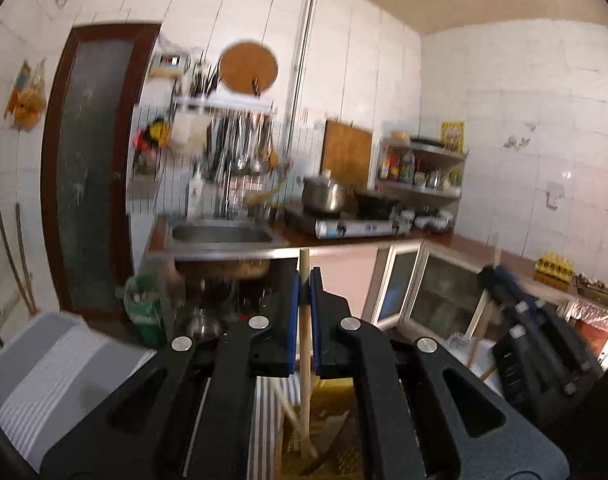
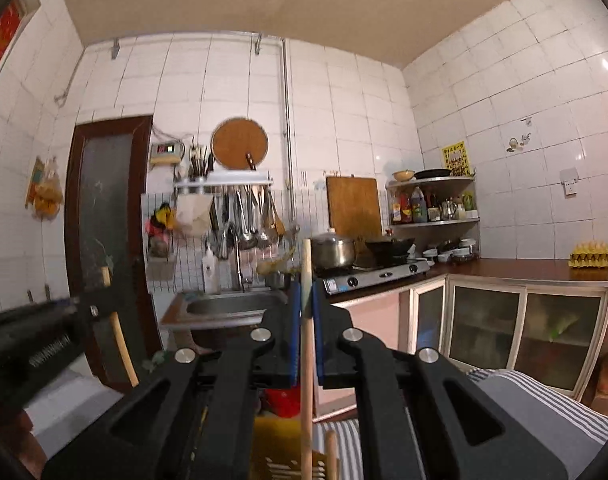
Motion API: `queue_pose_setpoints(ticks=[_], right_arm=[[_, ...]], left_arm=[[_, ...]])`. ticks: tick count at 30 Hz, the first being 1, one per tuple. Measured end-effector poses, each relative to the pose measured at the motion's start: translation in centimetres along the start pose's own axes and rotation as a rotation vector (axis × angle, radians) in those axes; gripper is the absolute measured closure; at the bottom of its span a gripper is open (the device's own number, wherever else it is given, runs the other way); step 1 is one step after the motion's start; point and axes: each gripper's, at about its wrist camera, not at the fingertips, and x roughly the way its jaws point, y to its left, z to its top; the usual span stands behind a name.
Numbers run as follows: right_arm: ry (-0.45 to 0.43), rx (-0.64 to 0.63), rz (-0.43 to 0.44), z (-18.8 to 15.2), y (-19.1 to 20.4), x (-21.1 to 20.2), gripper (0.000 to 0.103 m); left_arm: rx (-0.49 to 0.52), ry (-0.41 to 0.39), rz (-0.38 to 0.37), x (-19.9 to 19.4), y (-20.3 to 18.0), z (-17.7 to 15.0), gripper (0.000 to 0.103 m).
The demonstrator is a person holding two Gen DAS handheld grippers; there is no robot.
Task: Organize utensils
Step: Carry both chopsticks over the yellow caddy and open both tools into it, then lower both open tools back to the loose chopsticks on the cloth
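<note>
My left gripper (image 1: pixel 304 286) is shut on a thin wooden stick-like utensil (image 1: pixel 305 360) and holds it upright; its lower end hangs over a yellow slotted basket (image 1: pixel 331 400) where a dark knife (image 1: pixel 327 448) and another wooden stick (image 1: pixel 290 408) lie. My right gripper (image 2: pixel 306 296) is shut on a similar wooden utensil handle (image 2: pixel 306 380), upright above the yellow basket (image 2: pixel 280 440). A second wooden stick (image 2: pixel 331 456) stands beside it. The right gripper also shows in the left wrist view (image 1: pixel 499 280), the left gripper in the right wrist view (image 2: pixel 104 280).
A grey-and-white striped cloth (image 1: pixel 48 372) (image 2: pixel 543 400) lies under the basket. Far ahead are a steel sink (image 1: pixel 224 236), a gas stove with a pot (image 2: pixel 335 252), a rack of hanging ladles (image 2: pixel 244 216), and counter cabinets (image 2: pixel 523 324).
</note>
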Motion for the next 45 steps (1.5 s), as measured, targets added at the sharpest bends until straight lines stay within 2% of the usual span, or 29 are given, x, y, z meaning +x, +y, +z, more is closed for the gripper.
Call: queue_pose_setpoints(ticks=[6,7,8,9,10,11,14,15,17,19,23,30,35,42,45], right_arm=[[0.127,-0.005,-0.005,-1.3,-1.1,0.9,0.096],[0.159,-0.017,0.000,-1.4,-1.1,1.0,0.096],[0.181,-0.031,-0.005,-1.5,-1.2,1.0,0.095],[0.189,-0.042,-0.014,-1.4,-1.3,0.8,0.085],[0.199,-0.050,-0.023,-1.3,-1.5,0.4,0.062],[0.206,-0.048,-0.028,-1.1,-1.8,0.2,0.050],[0.235,-0.033,-0.055,-0.4,-2.9,-1.9,0.050],[0.250,-0.034,-0.064,-0.3,-3.1,-2.4,0.050],[0.310,-0.022,-0.081,-0.6,-3.8,-3.8,0.049],[0.367,-0.005,-0.081,-1.3,-4.3,-4.8,0.049],[0.490,0.023,-0.066,-4.4,-4.4,-7.3,0.048],[0.678,0.024,-0.019,-12.5,-3.3,-9.3,0.048],[0.766,0.042,-0.009,-16.2,-3.2,-9.1,0.048],[0.806,0.015,0.008,-17.2,-2.0,-8.7,0.049],[0.842,-0.012,-0.002,-17.7,-1.5,-8.6,0.055]], left_arm=[[0.003,0.097,0.002,1.7,1.8,-2.3,0.098],[0.011,0.108,0.021,1.6,2.1,-2.4,0.097],[0.019,0.111,0.031,1.4,2.1,-2.4,0.091],[0.030,0.116,0.035,1.0,2.2,-2.3,0.085],[0.035,0.116,0.040,0.7,2.3,-2.3,0.068],[0.039,0.115,0.051,0.0,2.4,-2.1,0.048],[0.064,0.103,0.065,-2.3,2.7,-1.9,0.028],[0.073,0.111,0.065,-2.8,2.7,-1.8,0.024],[0.078,0.136,0.064,-4.4,3.2,-2.2,0.013],[0.072,0.171,0.070,-5.8,3.8,-2.9,0.007],[0.071,0.255,0.086,-7.3,4.5,-5.6,0.005],[0.017,0.480,0.098,-7.3,6.5,-13.5,0.005],[0.029,0.540,0.128,-6.2,7.0,-17.0,0.005],[0.097,0.525,0.139,-6.1,6.0,-17.5,0.005],[0.133,0.544,0.131,-5.9,5.1,-18.0,0.005]])
